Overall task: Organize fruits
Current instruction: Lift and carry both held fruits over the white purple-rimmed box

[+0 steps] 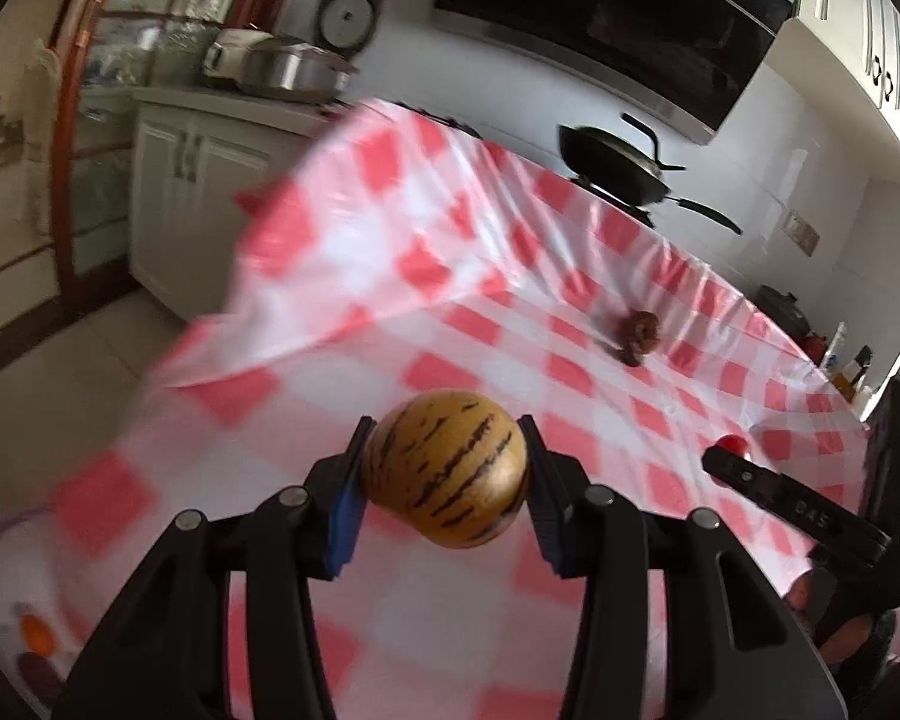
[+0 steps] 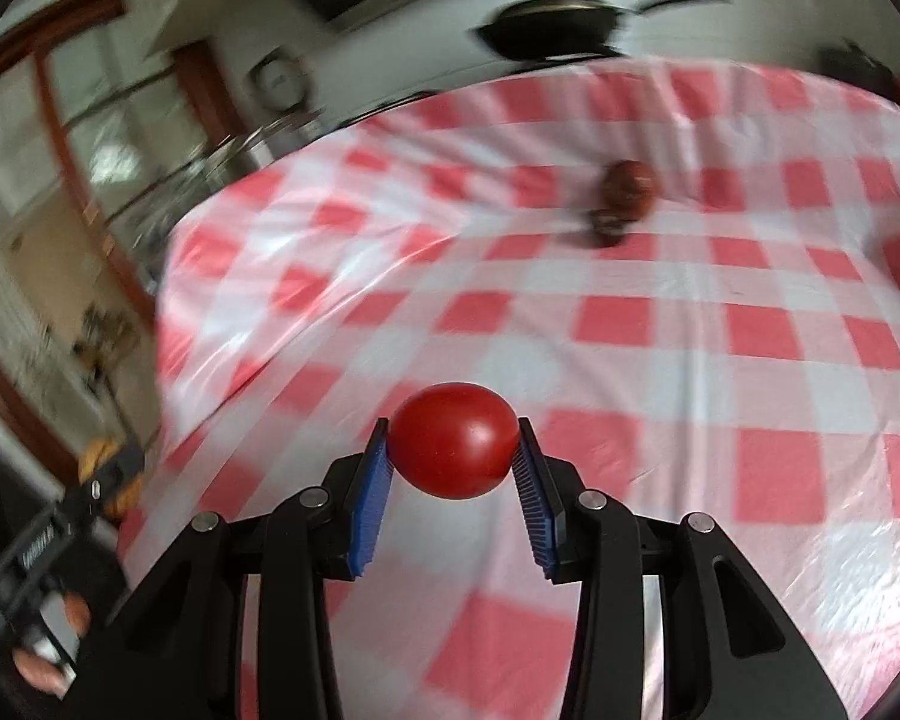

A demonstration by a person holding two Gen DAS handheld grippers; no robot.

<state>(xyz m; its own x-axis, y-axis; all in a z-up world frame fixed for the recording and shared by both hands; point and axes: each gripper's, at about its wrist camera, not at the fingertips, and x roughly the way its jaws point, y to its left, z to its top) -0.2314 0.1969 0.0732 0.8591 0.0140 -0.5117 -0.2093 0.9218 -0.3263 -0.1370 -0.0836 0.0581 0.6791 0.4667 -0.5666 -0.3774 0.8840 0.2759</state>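
Left gripper [image 1: 446, 468] grasps a yellow melon [image 1: 447, 468] with dark stripes, its pads pressed on both sides of the fruit, which sits right at the fingertips, clear of the checked cloth [image 1: 450, 312] below. Right gripper [image 2: 453, 441] is clenched on a red tomato [image 2: 453, 441] the same way, blue pads on either side, the fruit lifted off the cloth.

Ahead of the left gripper and slightly to its right, well apart, a brown fruit [image 1: 639, 330] lies on the cloth; it is too blurred to name. The right wrist view shows the same brown fruit ahead and to the right of the tomato, with a smaller dark lump touching it on the near side.

Far right of the left gripper, the right gripper shows from the side with the tomato at its tip. Low at the left edge of the left wrist view, an orange thing [image 1: 35, 630] and a darker one just below it lie on white. Beyond the cloth's far edge a black pan [image 1: 621, 165] sits on the stove.
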